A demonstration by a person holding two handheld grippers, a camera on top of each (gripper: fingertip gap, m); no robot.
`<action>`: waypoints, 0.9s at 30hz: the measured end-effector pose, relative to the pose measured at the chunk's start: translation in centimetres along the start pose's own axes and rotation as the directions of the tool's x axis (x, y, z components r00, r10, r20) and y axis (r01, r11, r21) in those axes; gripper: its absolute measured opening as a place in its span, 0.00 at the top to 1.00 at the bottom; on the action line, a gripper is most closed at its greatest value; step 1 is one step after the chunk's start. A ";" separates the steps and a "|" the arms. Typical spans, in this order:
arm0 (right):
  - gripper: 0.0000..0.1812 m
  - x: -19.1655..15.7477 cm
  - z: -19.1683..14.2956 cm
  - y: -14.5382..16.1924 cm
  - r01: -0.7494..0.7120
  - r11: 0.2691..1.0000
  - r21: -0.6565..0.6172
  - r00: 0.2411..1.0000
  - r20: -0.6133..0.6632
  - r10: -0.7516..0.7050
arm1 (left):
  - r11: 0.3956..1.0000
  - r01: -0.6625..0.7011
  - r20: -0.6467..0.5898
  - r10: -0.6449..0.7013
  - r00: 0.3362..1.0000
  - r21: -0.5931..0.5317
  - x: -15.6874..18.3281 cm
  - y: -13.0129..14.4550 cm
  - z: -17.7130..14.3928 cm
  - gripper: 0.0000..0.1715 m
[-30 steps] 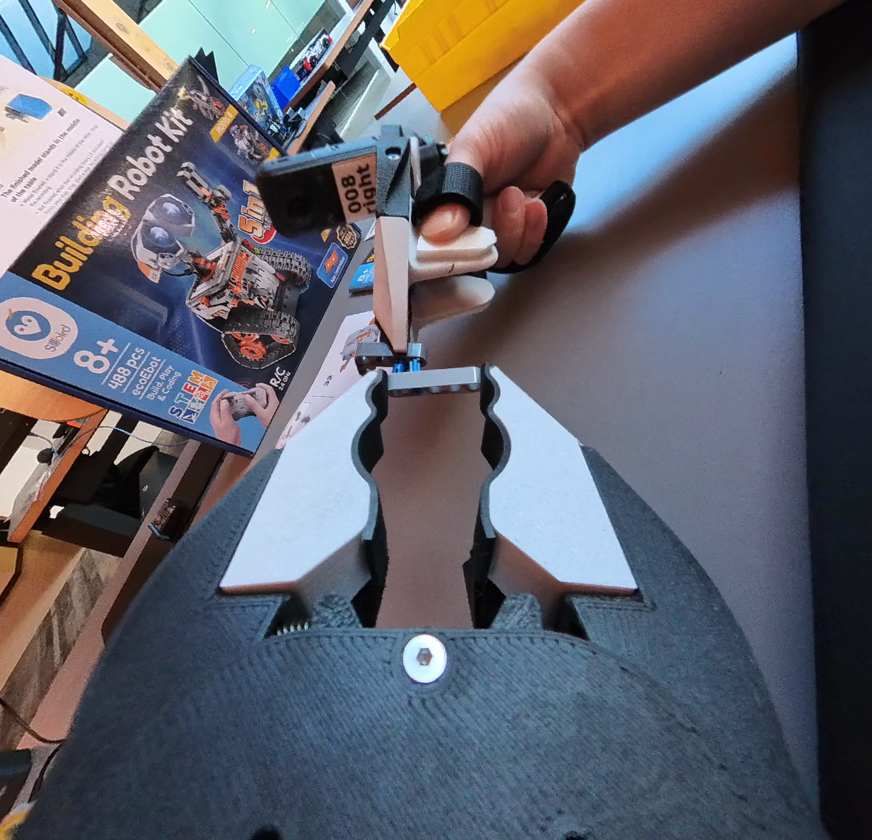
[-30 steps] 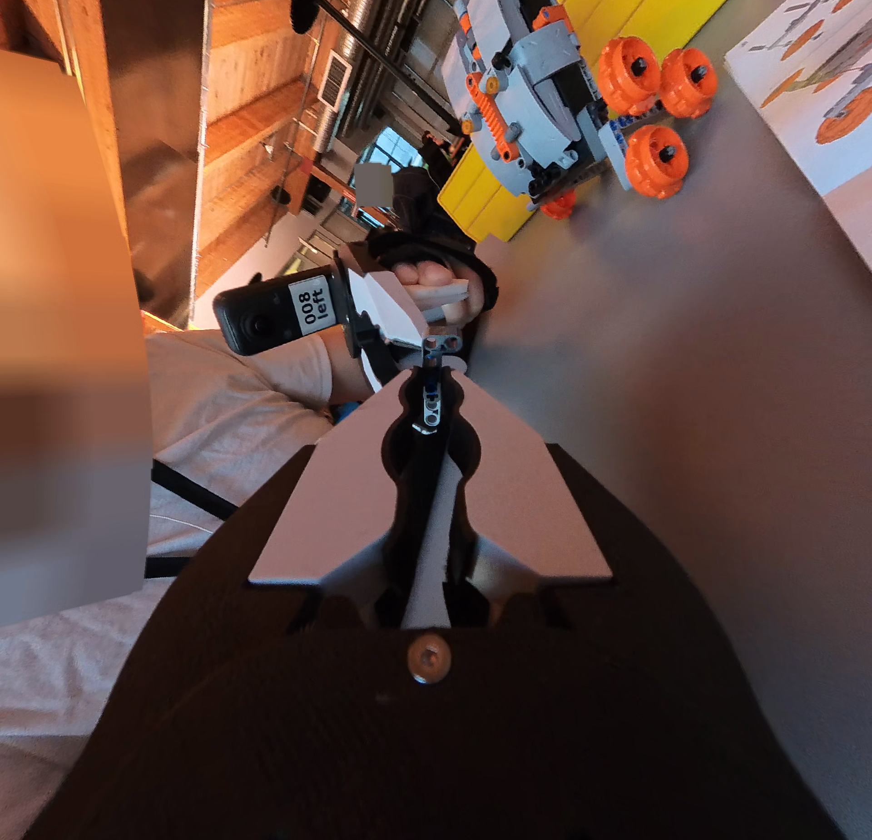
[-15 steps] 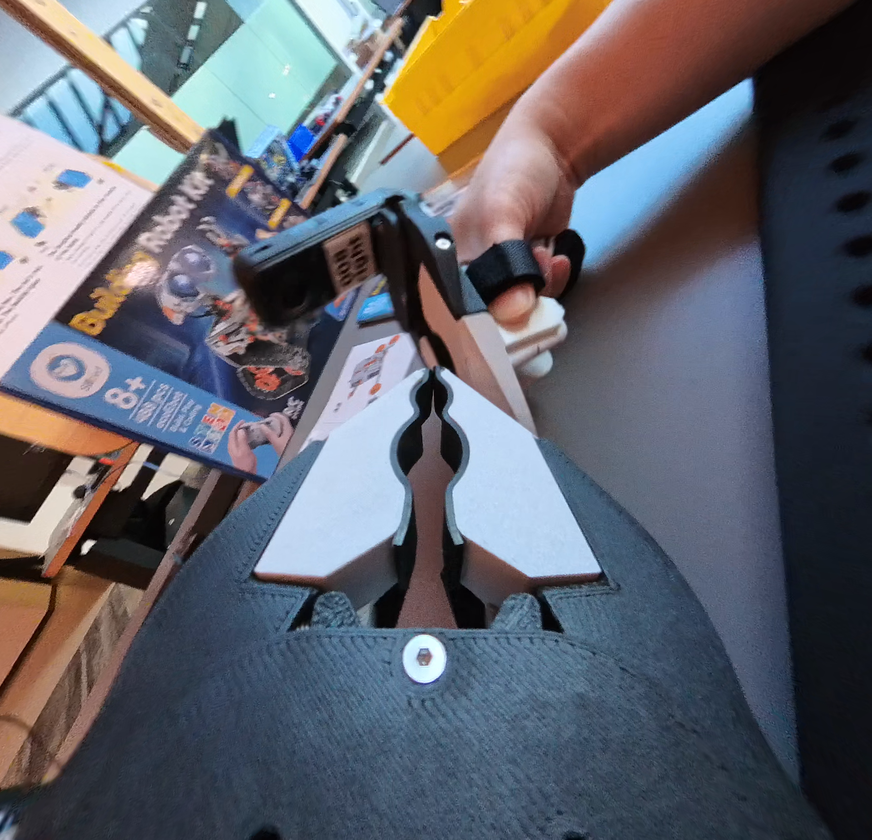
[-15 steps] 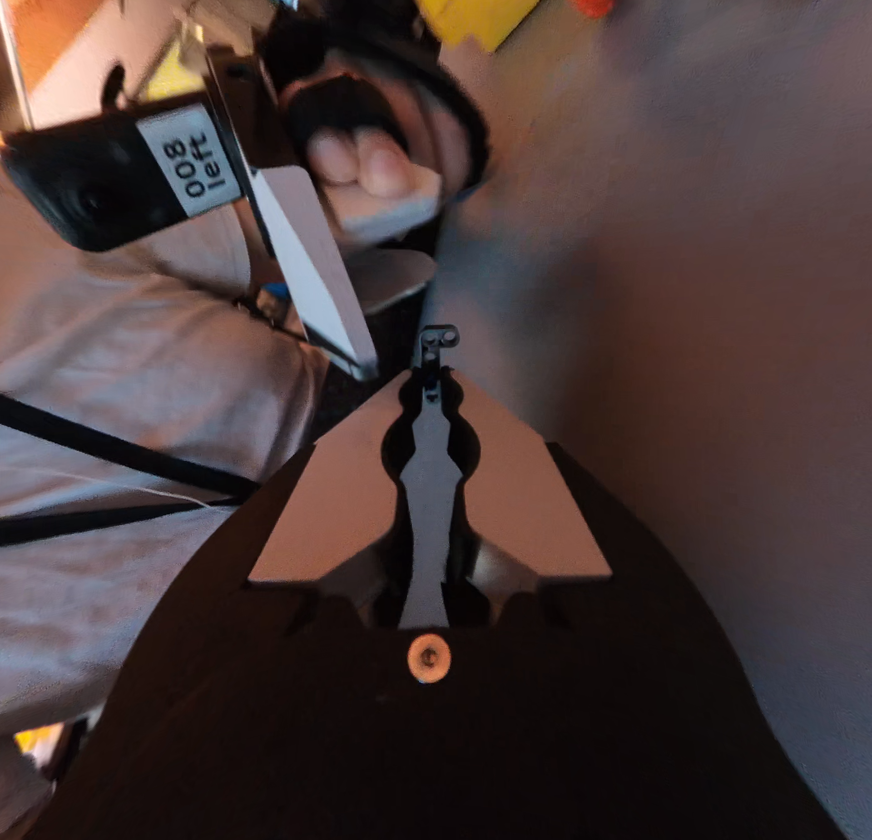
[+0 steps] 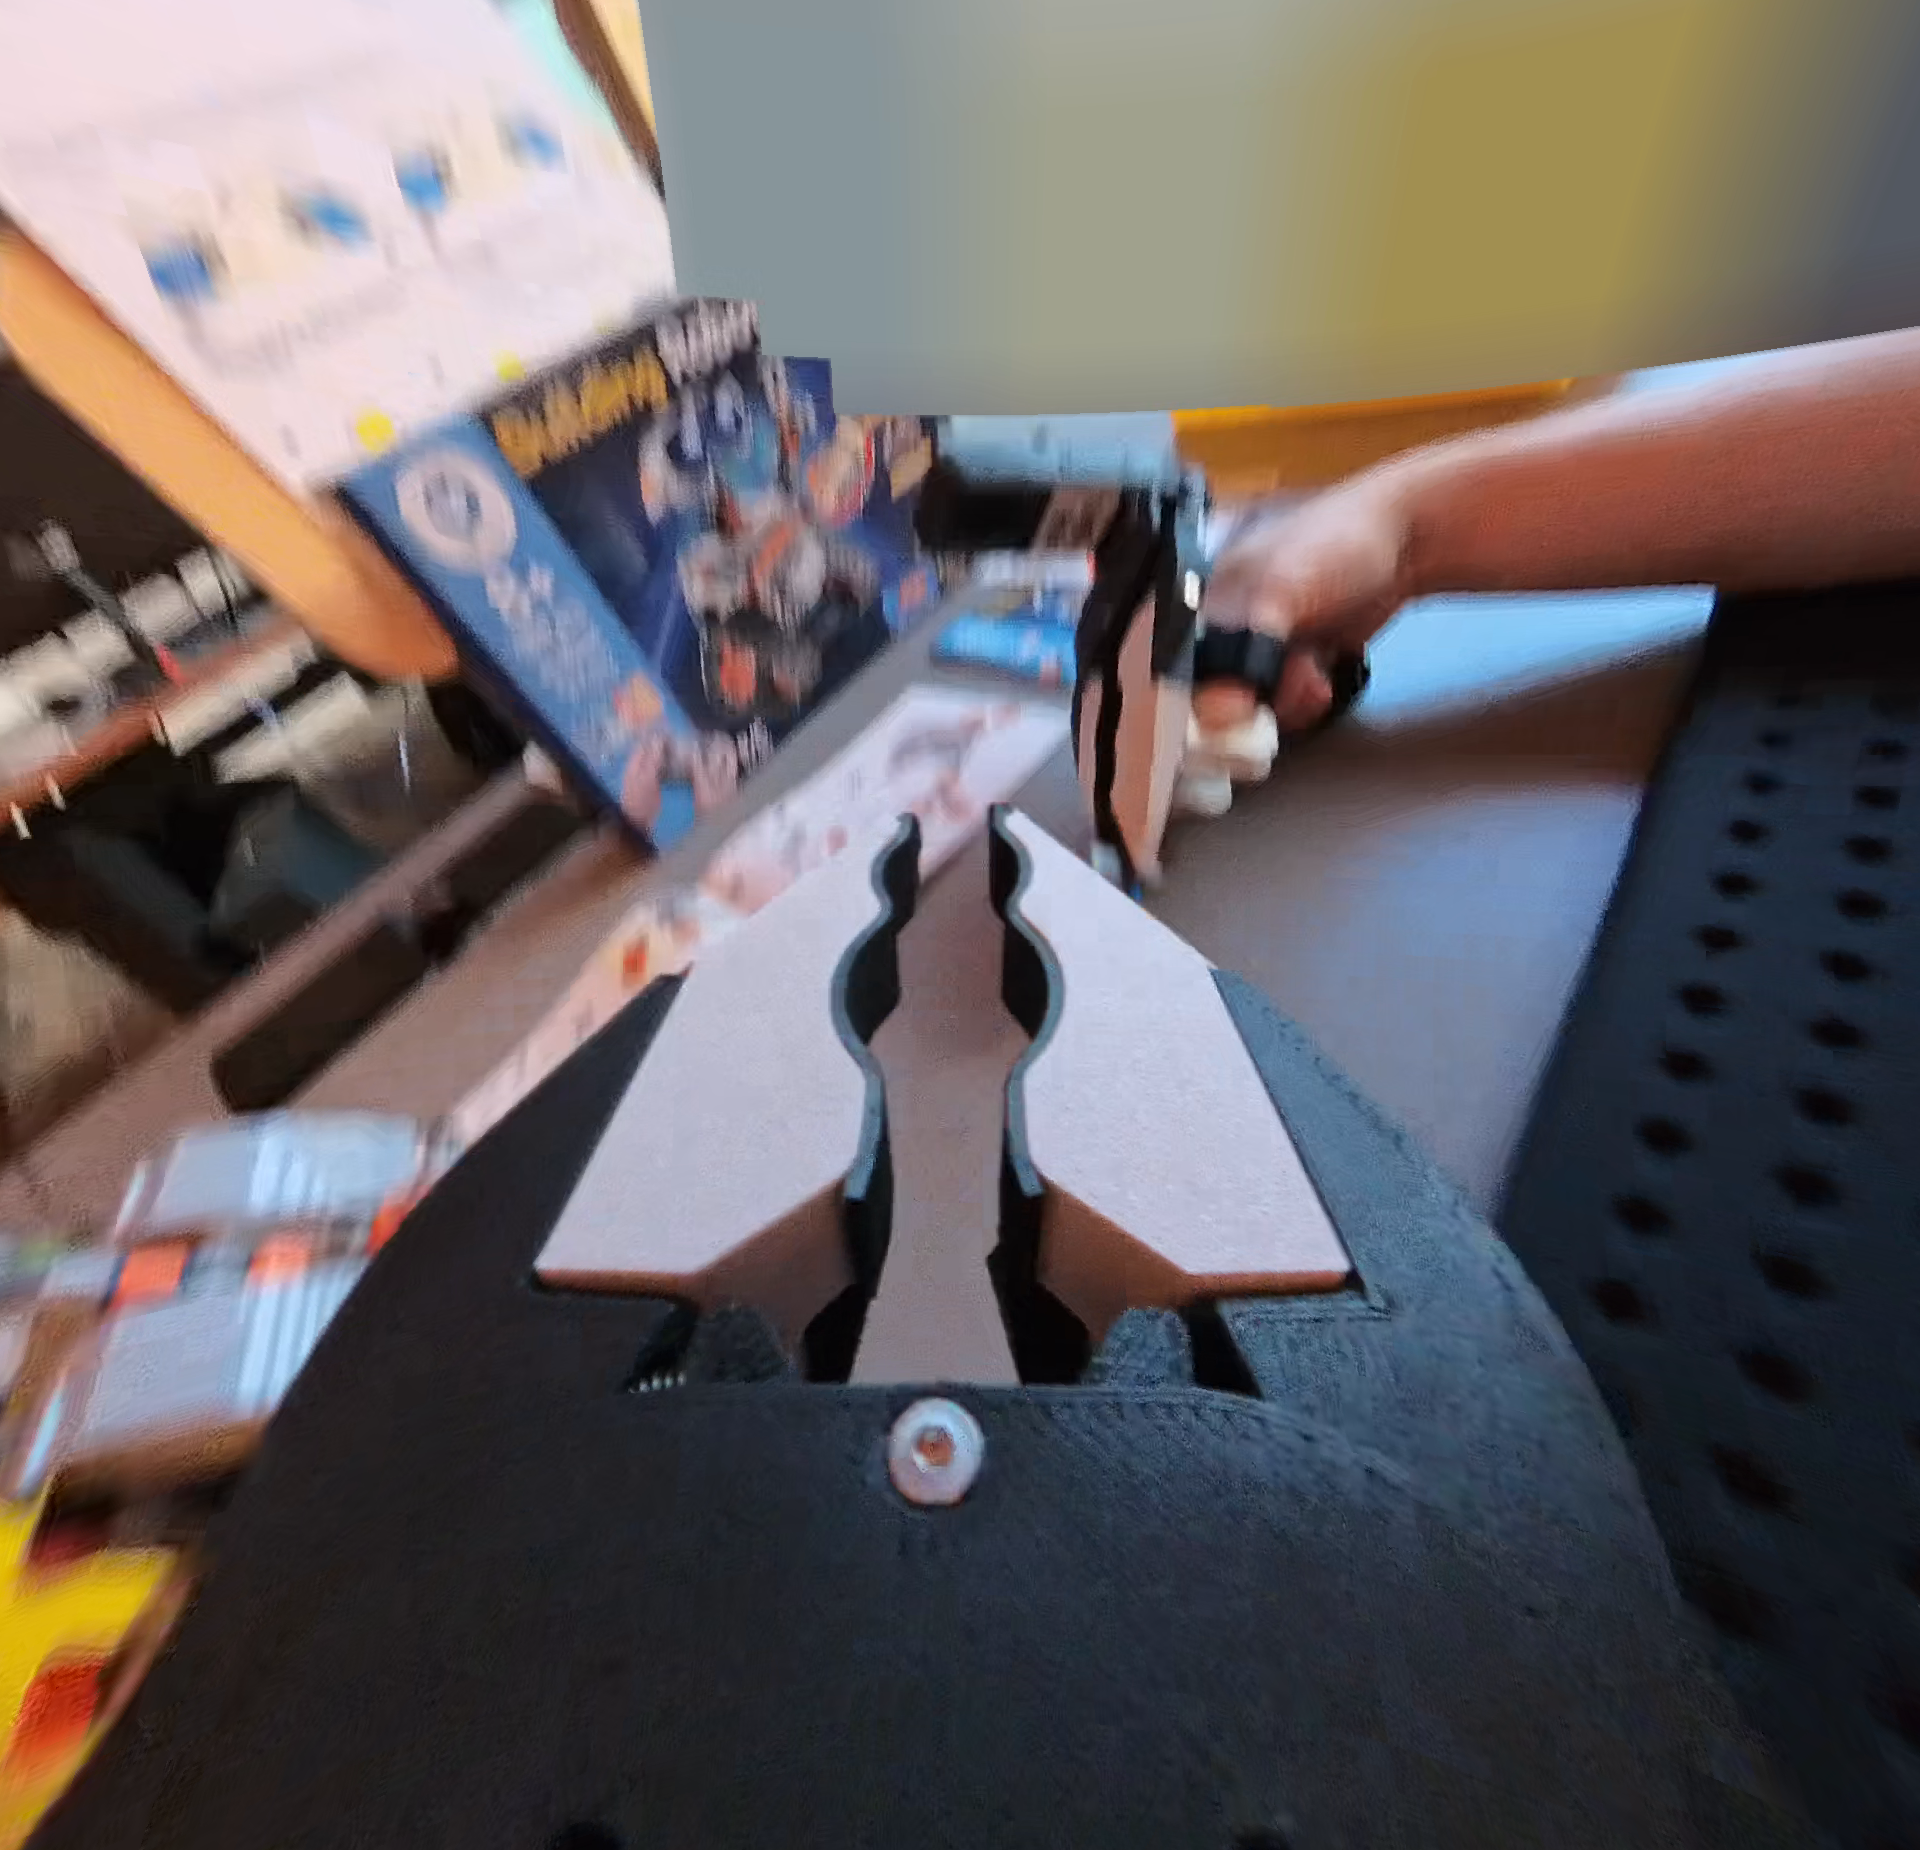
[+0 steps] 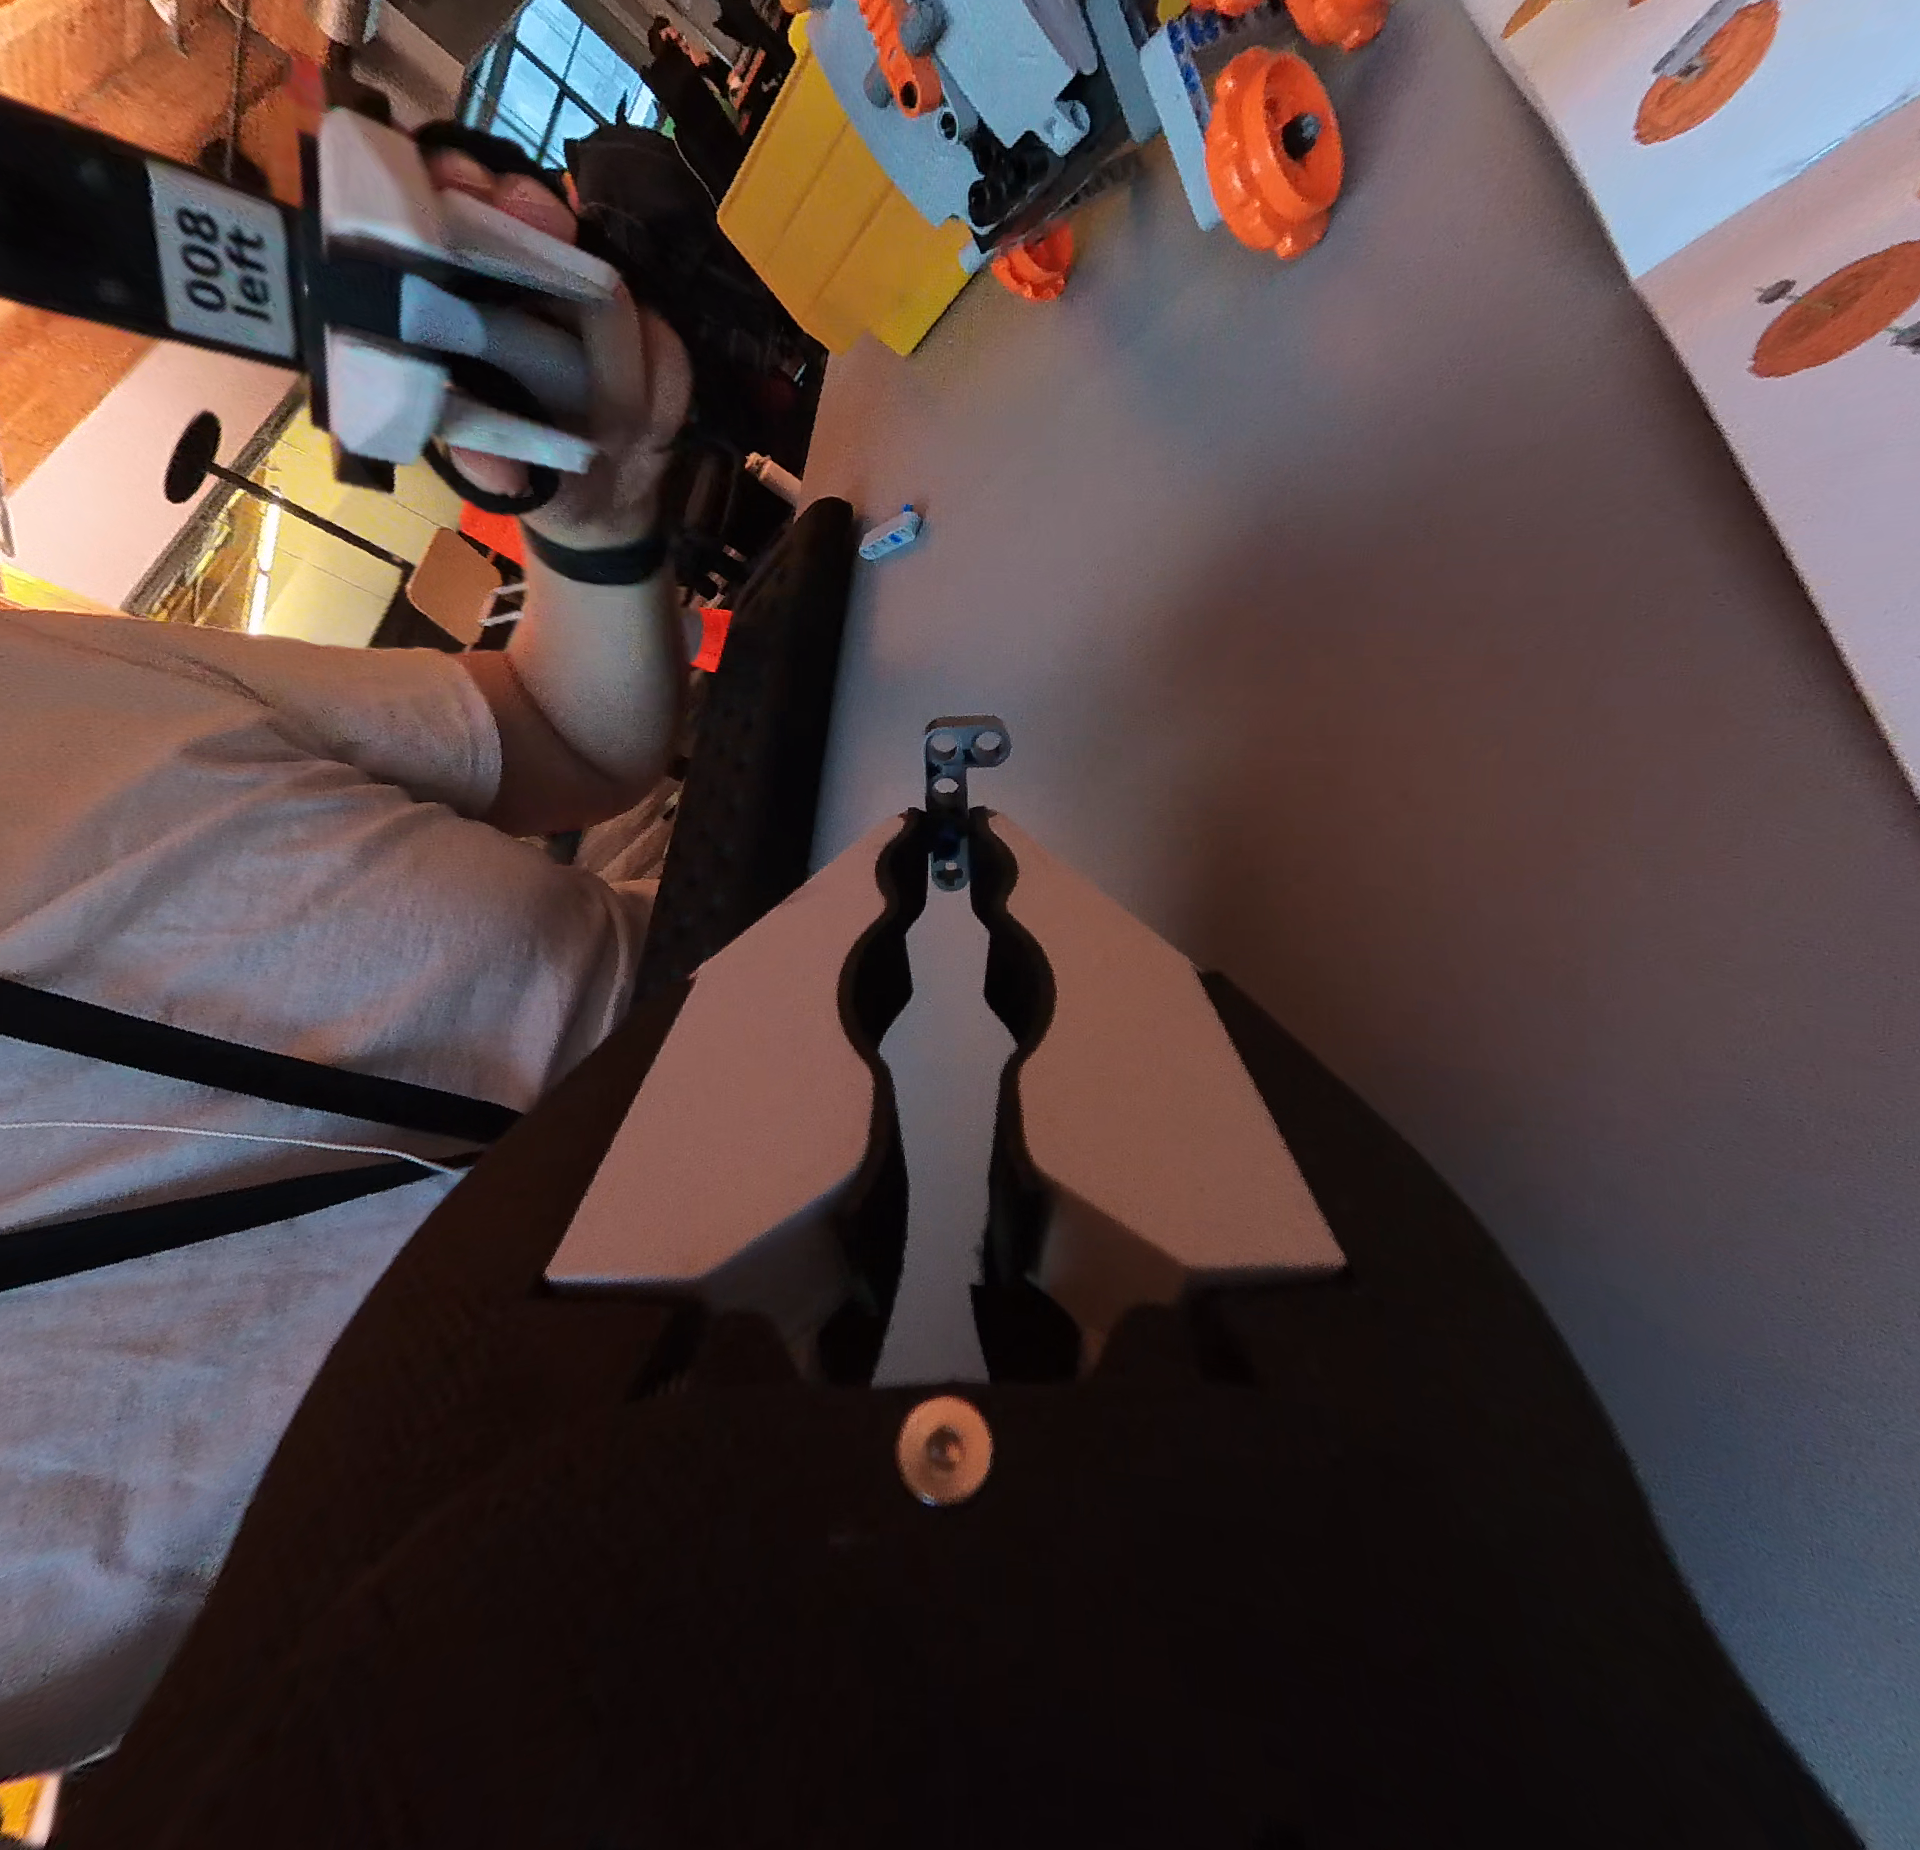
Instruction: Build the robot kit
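My right gripper [image 6: 948, 821] is shut on a small grey L-shaped beam [image 6: 954, 777] with round holes. The beam's short arm sticks out past the fingertips, above the grey table [image 6: 1299, 761]. My left gripper [image 5: 954, 821] is a little open with only bare table showing between its pads; the view is blurred. In the left wrist view the right gripper [image 5: 1127, 761] points down at the table to the right of my left fingertips, apart from them. In the right wrist view the left gripper [image 6: 416, 314] is raised at the upper left, in a person's hand.
A blue kit box [image 5: 665, 595] leans at the left, with instruction sheets [image 5: 914, 751] lying before it. A black perforated mat [image 5: 1766, 969] lies along the near edge. A model with orange wheels [image 6: 1268, 148], a yellow bin [image 6: 842, 211] and a small white piece [image 6: 890, 533] are on the table.
My left gripper stood wide open around the beam, closed with nothing between its pads, and has parted slightly while swinging away. My right gripper has kept the beam and moved apart from the left.
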State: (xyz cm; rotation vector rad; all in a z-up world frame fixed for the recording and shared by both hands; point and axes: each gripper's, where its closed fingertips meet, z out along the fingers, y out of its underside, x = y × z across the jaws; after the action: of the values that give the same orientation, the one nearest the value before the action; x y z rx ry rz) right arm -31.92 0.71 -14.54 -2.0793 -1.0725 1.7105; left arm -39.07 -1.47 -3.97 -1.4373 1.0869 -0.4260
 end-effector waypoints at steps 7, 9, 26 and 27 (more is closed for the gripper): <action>0.96 0.5 0.2 -0.3 -0.016 1.000 0.001 1.000 -0.012 0.016 | 0.774 0.259 0.160 -0.204 0.966 -0.578 -0.9 11.3 -8.2 0.90; 0.96 0.6 0.2 -0.2 -0.012 1.000 0.001 1.000 -0.019 0.012 | 0.683 0.353 0.202 -0.293 0.935 -0.639 0.0 13.3 -9.3 0.89; 0.96 -0.9 -0.2 -0.7 0.015 0.999 0.034 0.999 0.037 -0.016 | 0.659 0.397 0.047 -0.481 0.875 -0.639 5.1 12.0 -3.6 0.97; 0.96 -1.6 -0.8 -1.3 0.020 0.997 0.069 0.997 0.071 -0.025 | 0.702 0.455 -0.037 -0.564 0.825 -0.548 5.7 9.2 -1.8 0.97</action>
State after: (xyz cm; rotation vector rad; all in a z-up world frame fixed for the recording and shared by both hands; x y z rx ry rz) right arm -31.73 0.79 -12.34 -1.9716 -1.0390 1.7970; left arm -41.04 -5.59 -13.91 -2.2490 0.9835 -0.7292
